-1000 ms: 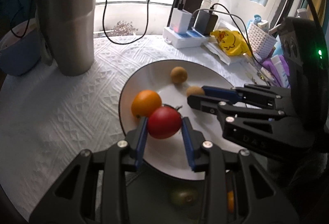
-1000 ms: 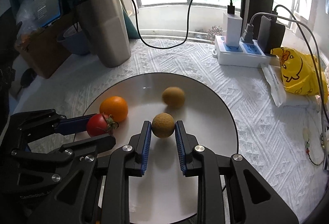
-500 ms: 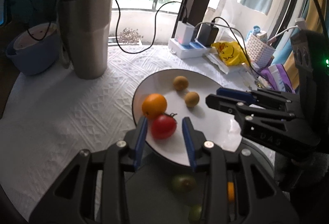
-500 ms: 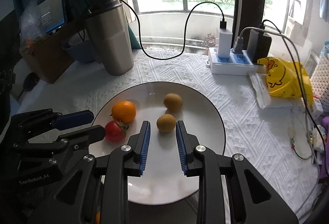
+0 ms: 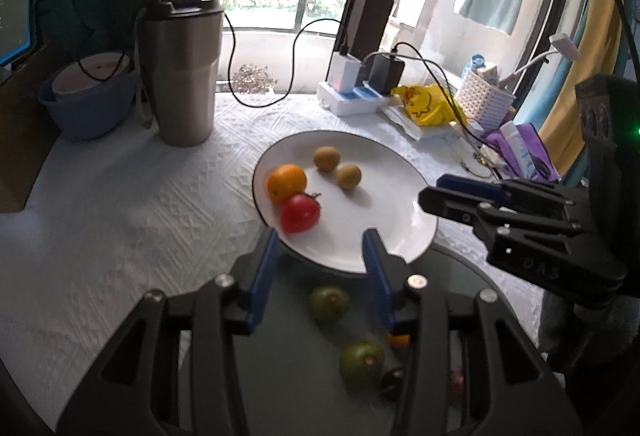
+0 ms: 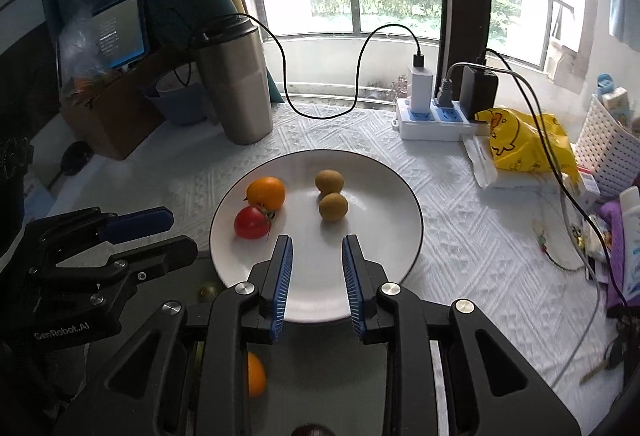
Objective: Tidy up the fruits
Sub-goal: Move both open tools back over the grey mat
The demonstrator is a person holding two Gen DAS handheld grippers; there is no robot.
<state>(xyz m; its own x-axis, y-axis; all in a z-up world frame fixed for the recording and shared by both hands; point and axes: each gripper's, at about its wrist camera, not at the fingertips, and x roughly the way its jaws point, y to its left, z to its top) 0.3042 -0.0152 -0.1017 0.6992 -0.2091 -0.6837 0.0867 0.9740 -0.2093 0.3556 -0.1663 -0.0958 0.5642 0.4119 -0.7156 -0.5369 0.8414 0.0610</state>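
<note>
Fruits on plate (image 6: 400,191): one tomato (image 6: 252,222), one orange (image 6: 265,191).

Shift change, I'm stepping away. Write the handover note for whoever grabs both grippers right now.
Left gripper: open, empty, at the white plate's near rim.
Right gripper: open, empty, over the plate's near half.
On the plate: orange touching tomato, plus two brown fruits side by side.
Left: two green fruits and another orange one lie on the dark surface below the grippers.
</note>
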